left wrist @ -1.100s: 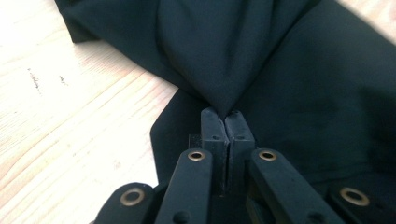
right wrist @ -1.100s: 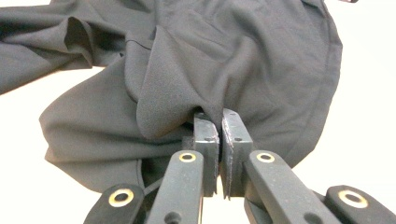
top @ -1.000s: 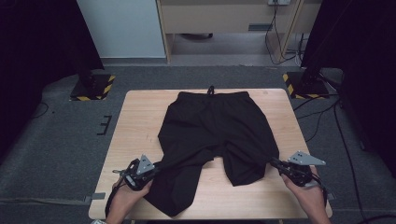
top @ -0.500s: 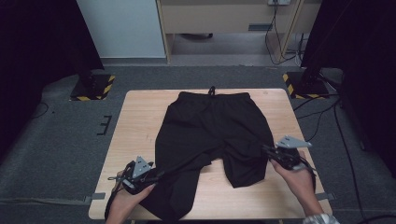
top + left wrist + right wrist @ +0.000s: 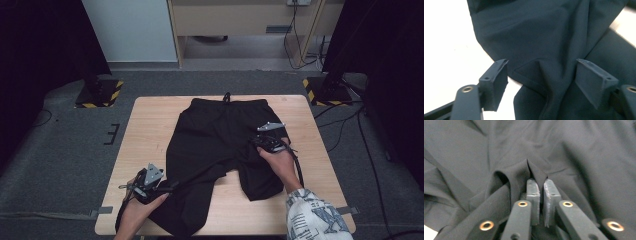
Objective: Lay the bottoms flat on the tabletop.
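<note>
While the shorts (image 5: 220,145) lie spread on the tabletop (image 5: 150,130) with the waistband at the far edge, the fold looks only just begun — one leg is being carried over the other, and nothing is yet laid flat.

In the right gripper view the right tool (image 5: 539,185) has its jaws pressed together on a pinched ridge of black cloth; in the high view it sits over the middle of the shorts, the near right leg trailing from it toward the person. The left tool (image 5: 541,82) stands wide open, a hem corner between the jaws but neither pad touching it; in the high view it rests at the near-left corner, just beside the left leg, whose hem hangs over the near edge.

Left to do, by my reading: close the left tool on its hem, bring both legs together, then fold toward the waistband.

Bare wood lies on both sides of the shorts — more on the left. Little room remains at the near edge.
</note>
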The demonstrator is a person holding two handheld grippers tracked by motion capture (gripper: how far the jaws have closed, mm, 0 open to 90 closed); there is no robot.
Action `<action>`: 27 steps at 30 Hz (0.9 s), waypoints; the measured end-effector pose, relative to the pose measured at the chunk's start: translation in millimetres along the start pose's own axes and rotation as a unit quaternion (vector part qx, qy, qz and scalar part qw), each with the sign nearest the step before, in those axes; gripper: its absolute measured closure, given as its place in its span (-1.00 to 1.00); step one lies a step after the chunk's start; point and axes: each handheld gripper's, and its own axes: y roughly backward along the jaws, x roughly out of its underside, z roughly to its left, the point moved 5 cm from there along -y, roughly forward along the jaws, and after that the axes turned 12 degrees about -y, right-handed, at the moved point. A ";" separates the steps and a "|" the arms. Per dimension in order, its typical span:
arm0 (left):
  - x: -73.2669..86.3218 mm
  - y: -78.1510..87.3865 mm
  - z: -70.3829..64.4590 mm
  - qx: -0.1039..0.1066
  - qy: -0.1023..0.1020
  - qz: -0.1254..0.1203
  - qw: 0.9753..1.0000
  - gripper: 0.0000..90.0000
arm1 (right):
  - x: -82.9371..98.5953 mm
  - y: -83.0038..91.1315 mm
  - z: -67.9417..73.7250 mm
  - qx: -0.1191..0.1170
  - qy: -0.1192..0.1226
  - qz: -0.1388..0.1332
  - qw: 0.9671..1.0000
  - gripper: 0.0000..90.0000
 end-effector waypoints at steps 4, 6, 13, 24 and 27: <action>0.3 1.0 -0.6 0.004 -0.003 -0.003 1.000 -0.61 | -5.7 5.2 6.3 -0.008 -0.006 -0.022 1.000 0.24; -0.1 1.9 -1.2 0.005 -0.005 -0.005 1.000 -0.63 | -10.0 15.2 9.7 -0.006 0.004 -0.036 0.999 -0.05; 1.7 3.3 0.8 0.001 -0.005 -0.005 1.000 -0.75 | 4.7 60.5 15.6 -0.027 0.019 -0.071 0.997 -0.64; 2.9 1.2 1.2 0.000 -0.004 -0.003 1.000 -0.84 | 68.2 80.3 2.8 -0.019 0.020 -0.073 0.997 -0.15; 3.8 1.1 1.8 -0.002 -0.002 0.002 1.000 -0.83 | 84.2 72.3 -4.5 -0.010 0.010 -0.067 0.998 -0.08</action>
